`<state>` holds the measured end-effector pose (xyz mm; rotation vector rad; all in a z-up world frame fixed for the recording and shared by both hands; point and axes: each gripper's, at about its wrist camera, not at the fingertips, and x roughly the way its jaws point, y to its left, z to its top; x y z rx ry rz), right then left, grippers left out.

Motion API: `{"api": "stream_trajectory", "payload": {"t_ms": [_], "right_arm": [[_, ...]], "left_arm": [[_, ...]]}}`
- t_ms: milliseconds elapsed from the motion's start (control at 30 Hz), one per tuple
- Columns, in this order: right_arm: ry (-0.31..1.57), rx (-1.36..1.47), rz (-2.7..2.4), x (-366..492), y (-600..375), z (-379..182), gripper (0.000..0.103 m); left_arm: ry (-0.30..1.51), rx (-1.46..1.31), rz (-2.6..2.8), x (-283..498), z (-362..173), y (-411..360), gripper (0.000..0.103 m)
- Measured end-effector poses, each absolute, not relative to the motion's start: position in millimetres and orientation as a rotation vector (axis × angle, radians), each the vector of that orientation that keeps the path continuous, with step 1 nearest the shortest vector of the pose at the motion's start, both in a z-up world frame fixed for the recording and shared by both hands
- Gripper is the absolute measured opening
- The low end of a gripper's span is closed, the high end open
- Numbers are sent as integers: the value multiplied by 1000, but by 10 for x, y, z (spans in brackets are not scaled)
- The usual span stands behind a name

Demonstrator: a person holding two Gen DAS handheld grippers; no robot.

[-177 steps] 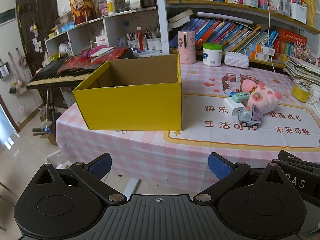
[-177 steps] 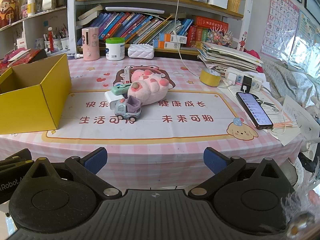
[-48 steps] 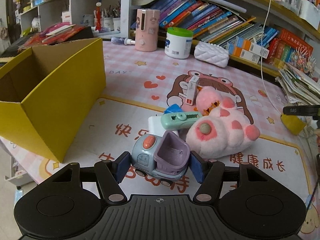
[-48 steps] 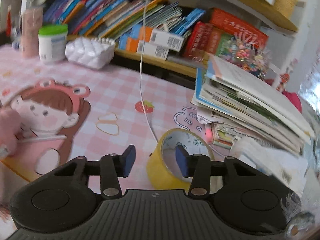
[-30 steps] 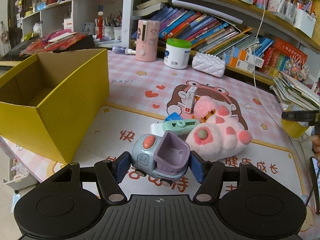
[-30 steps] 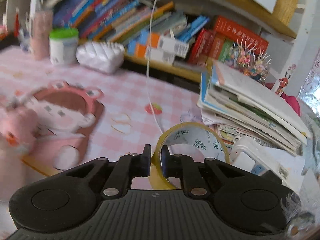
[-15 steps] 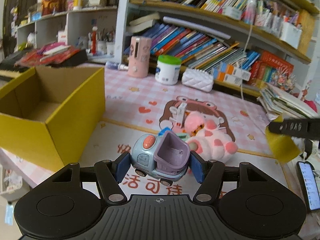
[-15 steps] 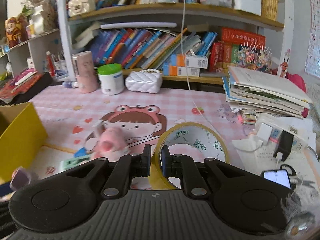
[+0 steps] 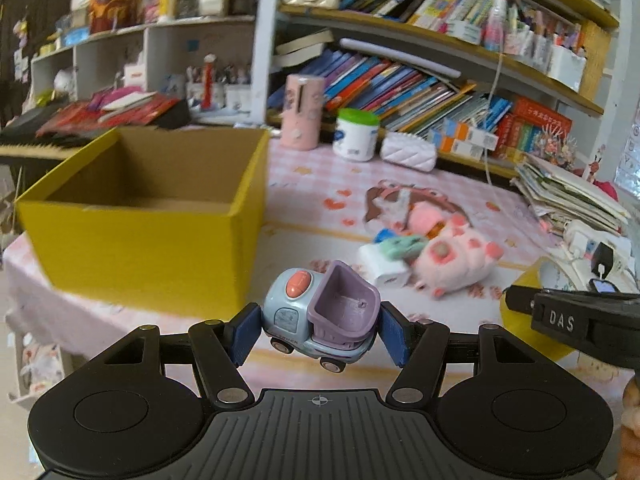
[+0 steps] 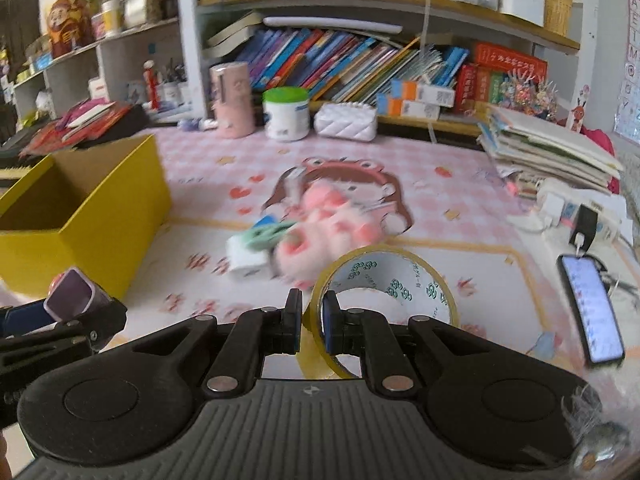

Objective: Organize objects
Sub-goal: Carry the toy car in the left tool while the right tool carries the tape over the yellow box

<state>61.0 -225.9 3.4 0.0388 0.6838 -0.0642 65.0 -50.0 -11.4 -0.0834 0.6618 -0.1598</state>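
My left gripper [image 9: 320, 334] is shut on a grey-blue toy truck [image 9: 320, 314] with a purple bin and holds it in the air, to the right of the open yellow box [image 9: 152, 216]. My right gripper [image 10: 311, 322] is shut on the wall of a yellow tape roll [image 10: 384, 280], lifted above the mat. The tape roll also shows in the left wrist view [image 9: 520, 312], partly behind the right gripper. A pink plush toy [image 9: 452, 256], a green clip [image 9: 400, 246] and a white charger block [image 9: 382, 266] lie together on the mat. The box looks empty inside.
A pink checked cloth covers the table [image 10: 440, 184]. At the back stand a pink cup [image 10: 232, 100], a white jar [image 10: 286, 114] and a white quilted pouch [image 10: 346, 120] under bookshelves. A paper stack [image 10: 548, 152], a power strip [image 10: 576, 216] and a phone [image 10: 592, 308] lie right.
Both grippers have pulled back and swung left with their loads. The yellow box now sits closer in both views. The truck and the tape roll stay gripped.
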Motion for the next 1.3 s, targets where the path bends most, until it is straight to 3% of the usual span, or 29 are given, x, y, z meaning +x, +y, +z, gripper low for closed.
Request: {"api": "stream_trajectory", "payload": {"t_ms": [667,1300], "right_arm": [[750,56,91,-23,-830,-134,10],[718,15,152,-158,-458,-4,10]], "left_arm": [[663,-88,-25,-113,-117,830,63],[611,-114,6,-267,-30,1170,63]]}}
